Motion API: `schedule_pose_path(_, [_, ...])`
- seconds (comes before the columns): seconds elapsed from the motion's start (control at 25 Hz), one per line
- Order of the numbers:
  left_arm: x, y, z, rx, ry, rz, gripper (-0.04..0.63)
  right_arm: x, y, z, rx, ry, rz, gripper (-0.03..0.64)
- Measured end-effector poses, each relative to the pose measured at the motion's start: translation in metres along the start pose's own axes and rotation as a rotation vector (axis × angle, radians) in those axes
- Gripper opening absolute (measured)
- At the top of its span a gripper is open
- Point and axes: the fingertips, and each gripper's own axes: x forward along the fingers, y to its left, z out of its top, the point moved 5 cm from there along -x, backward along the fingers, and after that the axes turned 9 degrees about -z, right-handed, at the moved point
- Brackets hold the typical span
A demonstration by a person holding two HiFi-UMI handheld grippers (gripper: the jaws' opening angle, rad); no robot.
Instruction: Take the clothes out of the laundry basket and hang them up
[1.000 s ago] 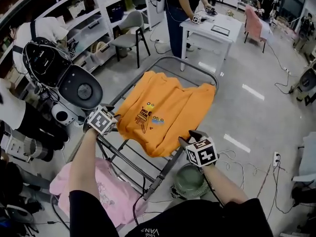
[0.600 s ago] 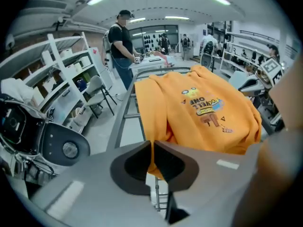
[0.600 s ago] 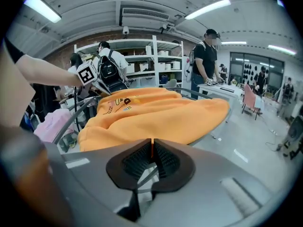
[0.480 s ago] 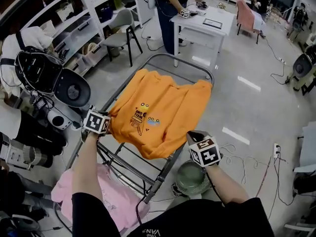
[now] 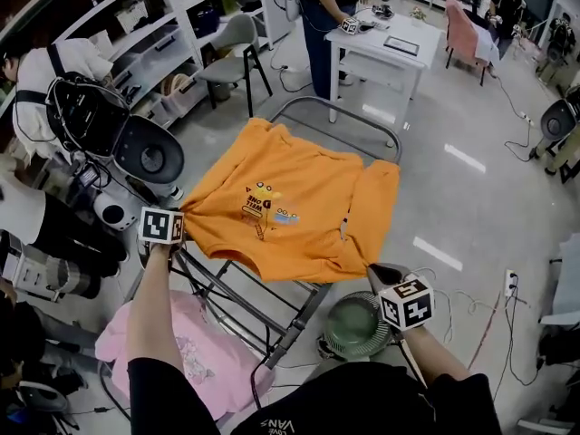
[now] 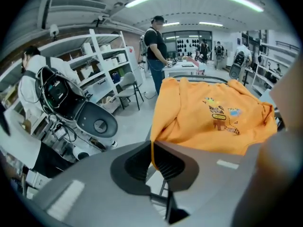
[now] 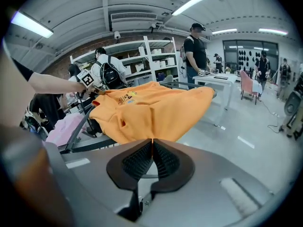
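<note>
Orange printed sweatshirt (image 5: 299, 202) spread flat across grey metal drying rack (image 5: 294, 326); hem pinched at 9 o'clock by just-closed left gripper (image 5: 181, 229), at 4 o'clock by clamped right gripper (image 5: 372, 270). Looks nearly hung; pink garment (image 5: 195, 352) at 7 o'clock apparently remaining.

White shelves (image 5: 149, 39), grey floor (image 5: 471, 216), white table (image 5: 367, 63)

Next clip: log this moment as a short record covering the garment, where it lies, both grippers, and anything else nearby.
garment: orange sweatshirt, print facing up
lies on: metal drying rack, spread across the top
left gripper: fingers just closed, pinching the sweatshirt's edge
right gripper: shut on the sweatshirt's edge
nearby: pink garment, lower left in the head view
</note>
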Motion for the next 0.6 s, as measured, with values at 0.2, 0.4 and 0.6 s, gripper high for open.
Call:
schedule_pose_path(0.2, [0.004,-0.003,-0.013,-0.014,0.046,-0.004,0.017,-0.007,0.017,-0.023,0.006,0.052,0.057,0.014])
schedule_pose_path(0.4, [0.008,-0.006,-0.014,0.061,0.082,0.080,0.021,-0.011,0.039,-0.041,-0.041,0.093,0.120,0.014])
schedule_pose_path(0.6, [-0.002,-0.002,-0.010,0.075,0.072,0.182,0.232,-0.007,0.041,-0.051,-0.066,0.109,0.155,0.015])
